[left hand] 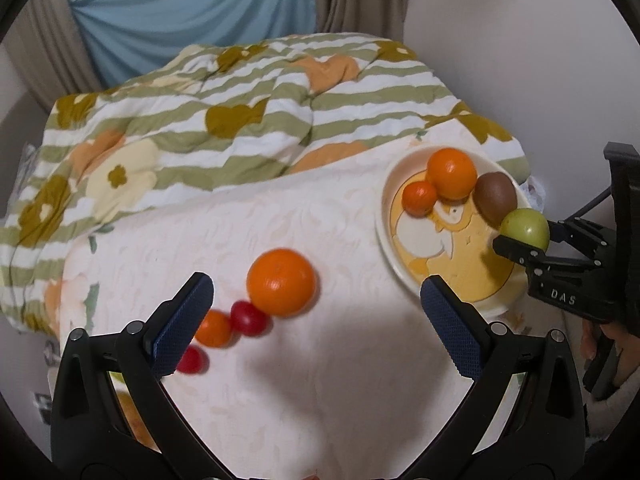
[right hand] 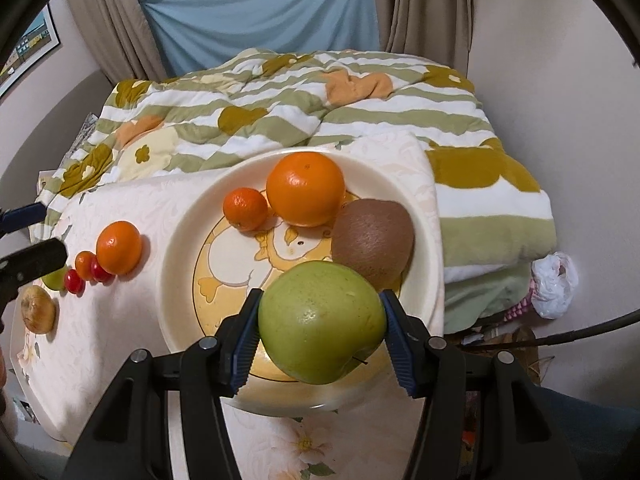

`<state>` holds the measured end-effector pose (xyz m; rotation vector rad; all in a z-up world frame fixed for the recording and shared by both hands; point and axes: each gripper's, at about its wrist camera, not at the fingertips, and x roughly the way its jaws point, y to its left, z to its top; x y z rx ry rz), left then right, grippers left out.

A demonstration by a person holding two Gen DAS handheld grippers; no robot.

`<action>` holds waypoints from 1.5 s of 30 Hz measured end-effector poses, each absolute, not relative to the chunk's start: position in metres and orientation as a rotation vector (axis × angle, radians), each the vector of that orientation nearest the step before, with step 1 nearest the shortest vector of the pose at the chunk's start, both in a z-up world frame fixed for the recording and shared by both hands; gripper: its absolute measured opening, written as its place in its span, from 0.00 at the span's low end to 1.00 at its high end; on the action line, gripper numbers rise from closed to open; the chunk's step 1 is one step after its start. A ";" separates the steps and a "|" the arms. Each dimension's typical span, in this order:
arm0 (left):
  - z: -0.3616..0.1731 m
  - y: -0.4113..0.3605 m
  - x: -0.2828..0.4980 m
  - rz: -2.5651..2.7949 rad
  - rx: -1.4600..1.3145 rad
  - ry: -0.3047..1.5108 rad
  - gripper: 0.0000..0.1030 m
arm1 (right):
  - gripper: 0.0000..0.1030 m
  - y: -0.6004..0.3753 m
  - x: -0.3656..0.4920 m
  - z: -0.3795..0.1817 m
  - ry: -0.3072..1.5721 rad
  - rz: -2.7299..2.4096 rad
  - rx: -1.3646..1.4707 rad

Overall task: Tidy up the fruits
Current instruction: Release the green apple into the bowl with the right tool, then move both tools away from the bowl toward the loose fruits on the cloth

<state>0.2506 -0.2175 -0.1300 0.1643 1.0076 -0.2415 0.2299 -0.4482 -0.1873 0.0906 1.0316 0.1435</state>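
Observation:
My right gripper is shut on a green apple and holds it over the near rim of a cream plate with a duck picture. The plate holds a large orange, a small mandarin and a brown kiwi. My left gripper is open and empty above the white cloth. Just ahead of it lie a big orange, a small mandarin and two red cherry tomatoes. In the left wrist view the apple shows in the right gripper at the plate's right rim.
A striped floral quilt is bunched behind the white cloth. In the right wrist view a yellow-brown fruit and a small green fruit lie at the far left. A white plastic bag lies to the right. Curtains and wall stand beyond.

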 end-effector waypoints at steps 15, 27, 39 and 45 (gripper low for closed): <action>-0.143 -0.213 0.220 -0.202 0.136 1.026 1.00 | 0.91 -0.446 0.216 -0.179 0.898 0.127 0.039; -0.123 -0.210 0.182 -0.177 0.103 0.984 1.00 | 0.99 -0.457 0.188 -0.150 0.843 0.149 0.054; -0.073 -0.186 0.129 -0.073 0.067 0.876 1.00 | 0.99 -0.451 0.155 -0.104 0.822 0.189 0.015; -0.059 -0.151 0.105 0.019 0.027 0.842 1.00 | 1.00 -0.434 0.149 -0.084 0.798 0.221 0.005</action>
